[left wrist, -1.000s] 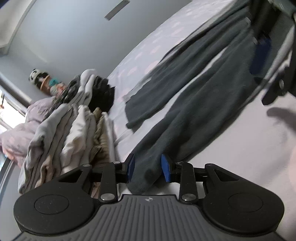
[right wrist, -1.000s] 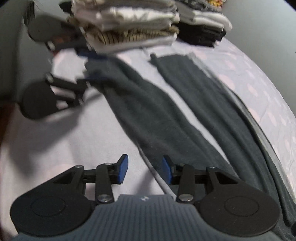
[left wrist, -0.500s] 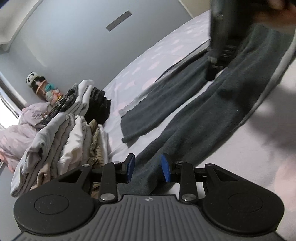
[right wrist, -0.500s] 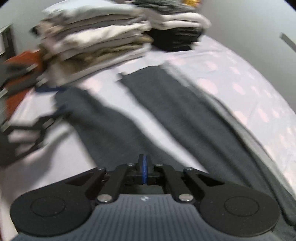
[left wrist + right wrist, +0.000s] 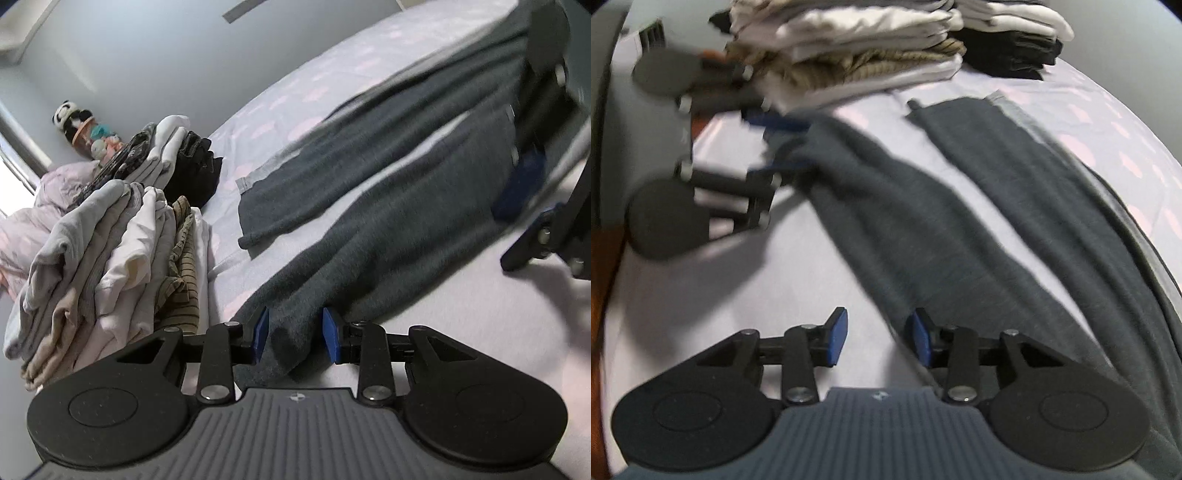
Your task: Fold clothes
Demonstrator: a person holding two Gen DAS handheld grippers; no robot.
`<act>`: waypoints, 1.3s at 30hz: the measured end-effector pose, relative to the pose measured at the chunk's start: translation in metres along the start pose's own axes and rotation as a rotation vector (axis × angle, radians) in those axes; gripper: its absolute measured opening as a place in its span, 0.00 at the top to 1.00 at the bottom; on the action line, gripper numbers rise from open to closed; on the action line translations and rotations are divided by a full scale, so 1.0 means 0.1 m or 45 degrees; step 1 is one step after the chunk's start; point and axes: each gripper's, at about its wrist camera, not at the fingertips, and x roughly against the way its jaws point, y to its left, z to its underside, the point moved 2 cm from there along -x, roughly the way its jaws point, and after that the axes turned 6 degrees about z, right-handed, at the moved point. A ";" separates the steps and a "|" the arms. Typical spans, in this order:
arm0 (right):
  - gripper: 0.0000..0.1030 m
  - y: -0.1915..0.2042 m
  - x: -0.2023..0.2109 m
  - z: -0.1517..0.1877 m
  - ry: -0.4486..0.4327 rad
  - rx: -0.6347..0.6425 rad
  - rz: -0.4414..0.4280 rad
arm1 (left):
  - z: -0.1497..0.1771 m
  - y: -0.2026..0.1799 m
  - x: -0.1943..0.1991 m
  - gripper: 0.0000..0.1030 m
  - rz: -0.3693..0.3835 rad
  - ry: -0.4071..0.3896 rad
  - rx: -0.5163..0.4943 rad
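Observation:
Dark grey trousers (image 5: 399, 206) with a pale side stripe lie spread on the lilac bed sheet (image 5: 461, 332), legs apart. My left gripper (image 5: 296, 336) is shut on the hem of the near leg, and the cloth bunches into a ridge between its blue pads. From the right wrist view, the left gripper (image 5: 777, 144) sits at the far left on that same hem (image 5: 812, 147). My right gripper (image 5: 878, 341) is low over the sheet with its jaws opening. Bare sheet lies between them, and the leg's edge (image 5: 905, 295) reaches the right pad. In the left wrist view the right gripper (image 5: 532, 203) is blurred.
A tall stack of folded pale and striped clothes (image 5: 110, 266) stands just left of the hem, seen also as the stack (image 5: 857, 48). A black folded pile (image 5: 195, 173) lies behind it. Pink bedding (image 5: 44, 206) and a panda toy (image 5: 70, 114) sit by the wall.
The right gripper shut half a second ago and now stands open again, lower and nearer the leg's edge. The left gripper kept its hold and rolled slightly.

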 end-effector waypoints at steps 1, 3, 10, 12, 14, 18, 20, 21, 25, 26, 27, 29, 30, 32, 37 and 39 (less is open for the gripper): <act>0.74 0.01 -0.03 0.02 0.001 0.002 0.027 | 0.00 0.01 0.02 0.64 0.002 -0.010 0.013; 0.94 -0.06 -0.01 0.01 -0.016 -0.045 0.041 | -0.01 0.02 0.05 0.64 -0.003 -0.027 0.023; 0.94 -0.46 0.11 -0.18 -0.086 -0.242 0.027 | -0.07 0.04 0.22 0.64 0.064 -0.162 0.064; 0.94 -0.58 0.05 -0.22 -0.078 -0.296 0.062 | -0.07 -0.02 0.27 0.64 0.097 -0.189 0.031; 0.94 -0.71 -0.02 -0.26 -0.061 -0.362 0.086 | -0.06 -0.09 0.23 0.64 0.090 -0.169 -0.022; 0.93 -0.84 -0.14 -0.26 -0.027 -0.425 0.099 | -0.04 -0.19 0.12 0.64 0.052 -0.104 -0.087; 0.93 -0.83 -0.15 -0.25 -0.022 -0.419 0.093 | -0.02 -0.16 0.03 0.64 0.000 -0.052 -0.070; 0.92 -0.83 -0.15 -0.25 -0.020 -0.416 0.090 | -0.02 -0.11 -0.01 0.64 -0.036 -0.029 -0.038; 0.90 -0.82 -0.04 -0.20 -0.045 -0.416 0.068 | -0.02 0.09 -0.08 0.64 -0.151 -0.007 0.097; 0.89 -0.82 -0.01 -0.19 -0.054 -0.420 0.061 | -0.03 0.14 -0.08 0.64 -0.187 -0.017 0.125; 0.87 -0.82 0.03 -0.19 -0.061 -0.423 0.057 | -0.03 0.17 -0.07 0.64 -0.218 -0.030 0.146; 0.87 -0.81 0.08 -0.18 -0.072 -0.424 0.058 | -0.04 0.23 -0.06 0.64 -0.249 -0.051 0.176; 0.87 -0.82 0.11 -0.17 -0.078 -0.426 0.058 | -0.05 0.26 -0.06 0.64 -0.259 -0.057 0.186; 0.86 -0.80 0.16 -0.15 -0.091 -0.430 0.031 | -0.07 0.28 -0.03 0.65 -0.260 -0.093 0.191; 0.77 -0.59 0.22 -0.17 -0.137 -0.338 -0.015 | -0.09 0.23 0.07 0.65 -0.165 -0.118 0.158; 0.77 -0.45 0.19 -0.20 -0.135 -0.266 -0.038 | -0.05 0.19 0.07 0.65 -0.162 -0.079 0.130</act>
